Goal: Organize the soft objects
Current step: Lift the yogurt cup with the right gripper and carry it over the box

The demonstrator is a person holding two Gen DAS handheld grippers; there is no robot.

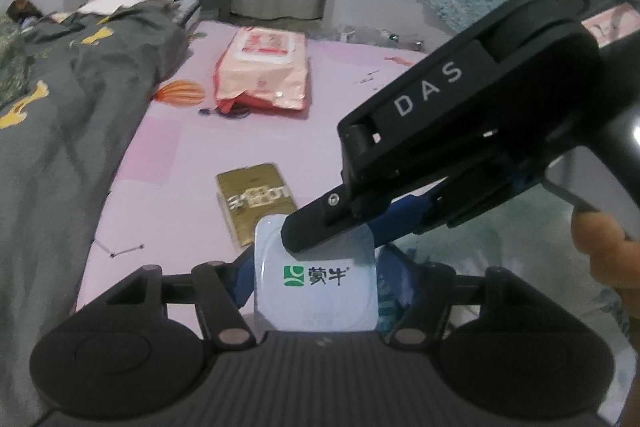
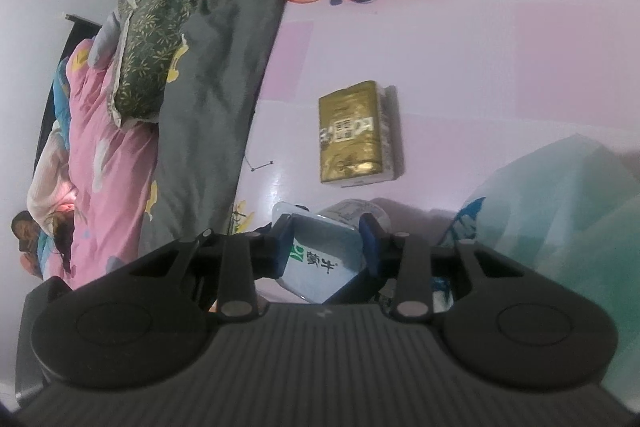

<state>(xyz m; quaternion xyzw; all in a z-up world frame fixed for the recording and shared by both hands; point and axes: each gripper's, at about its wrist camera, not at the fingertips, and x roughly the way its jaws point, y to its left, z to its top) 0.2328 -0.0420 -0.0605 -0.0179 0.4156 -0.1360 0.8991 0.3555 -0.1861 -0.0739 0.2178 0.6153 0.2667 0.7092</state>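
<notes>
Black and tilted downward, the right gripper (image 1: 320, 227) reaches in from the right above the pink sheet (image 1: 168, 147), with a hand (image 1: 600, 247) on its handle, and the left gripper (image 1: 316, 291) points down just below it. Near them lie a gold packet (image 2: 350, 131) and, farther off, a peach wipes pack (image 1: 264, 67), while a grey blanket (image 1: 60, 131) is piled along one side. Both grippers squeeze the same white yogurt cup (image 1: 316, 275), the right one's blue pads (image 2: 370, 243) pressing its lid edge, the left one clamped on its sides.
</notes>
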